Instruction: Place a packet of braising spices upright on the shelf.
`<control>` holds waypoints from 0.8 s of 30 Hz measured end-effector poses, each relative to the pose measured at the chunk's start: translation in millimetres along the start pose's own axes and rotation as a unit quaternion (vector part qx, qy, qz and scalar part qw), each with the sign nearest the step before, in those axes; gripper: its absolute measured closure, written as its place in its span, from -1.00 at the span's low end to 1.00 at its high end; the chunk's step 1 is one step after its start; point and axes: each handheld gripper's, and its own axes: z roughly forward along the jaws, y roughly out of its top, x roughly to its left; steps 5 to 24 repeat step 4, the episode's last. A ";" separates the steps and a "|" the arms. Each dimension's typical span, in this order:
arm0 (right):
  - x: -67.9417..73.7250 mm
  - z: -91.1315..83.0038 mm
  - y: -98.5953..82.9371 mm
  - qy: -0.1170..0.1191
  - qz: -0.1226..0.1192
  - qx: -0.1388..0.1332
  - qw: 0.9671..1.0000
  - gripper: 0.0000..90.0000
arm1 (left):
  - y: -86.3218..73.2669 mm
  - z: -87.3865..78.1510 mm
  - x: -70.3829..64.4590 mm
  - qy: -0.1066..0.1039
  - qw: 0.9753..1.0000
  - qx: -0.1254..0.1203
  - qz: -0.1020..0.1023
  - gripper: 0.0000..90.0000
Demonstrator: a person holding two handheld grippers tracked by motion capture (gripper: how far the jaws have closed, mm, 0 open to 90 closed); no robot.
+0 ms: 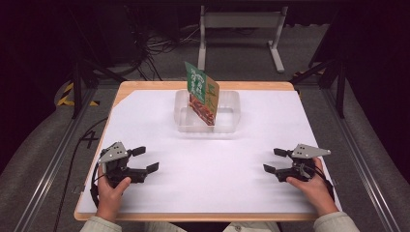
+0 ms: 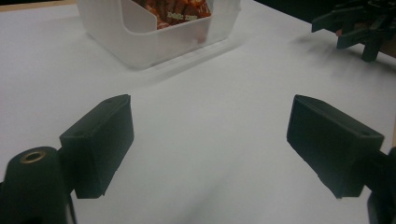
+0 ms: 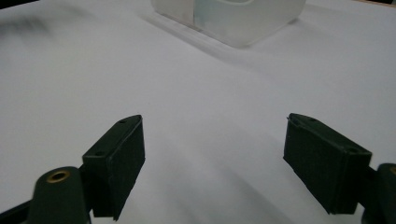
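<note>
Snack packet (image 1: 202, 94), green at the top with an orange-red picture below: we record it standing tilted inside the clear plastic bin (image 1: 230, 121), its top leaning toward the far left. We find the same packet's orange lower part (image 2: 175, 11) behind the bin's translucent wall (image 2: 140, 42) in the left gripper view.

Bin: we place it on the white table cover (image 1: 208, 179), toward the far middle of the table, well apart from both grippers. Its pale corner (image 3: 233, 21) heads the right gripper view.

Left gripper (image 1: 145, 159): we log it at the near left, held in the person's left hand (image 1: 113, 191), jaws spread wide with nothing between them. Its own view shows the two black pads (image 2: 100, 144) far apart over bare white surface.

Right gripper (image 1: 274, 160): we log it at the near right, in the right hand (image 1: 312, 183), jaws likewise wide and empty, its pads (image 3: 119, 163) over bare cover. We also note it in the far corner (image 2: 359, 25) of the left gripper view.
</note>
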 end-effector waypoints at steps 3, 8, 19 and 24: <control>-0.1 -0.5 -0.1 0.000 0.003 -0.003 1.000 -0.54 | -0.8 0.4 1.1 0.002 1.000 -0.003 0.001 -0.65; 0.0 -0.5 -0.1 0.000 0.003 -0.003 1.000 -0.53 | -1.5 0.9 2.0 0.004 1.000 -0.005 0.002 -0.65; 0.0 -0.5 -0.1 0.000 0.003 -0.003 1.000 -0.53 | -1.5 0.9 2.0 0.004 1.000 -0.005 0.002 -0.65; 0.0 -0.5 -0.1 0.000 0.003 -0.003 1.000 -0.53 | -1.5 0.9 2.0 0.004 1.000 -0.005 0.002 -0.65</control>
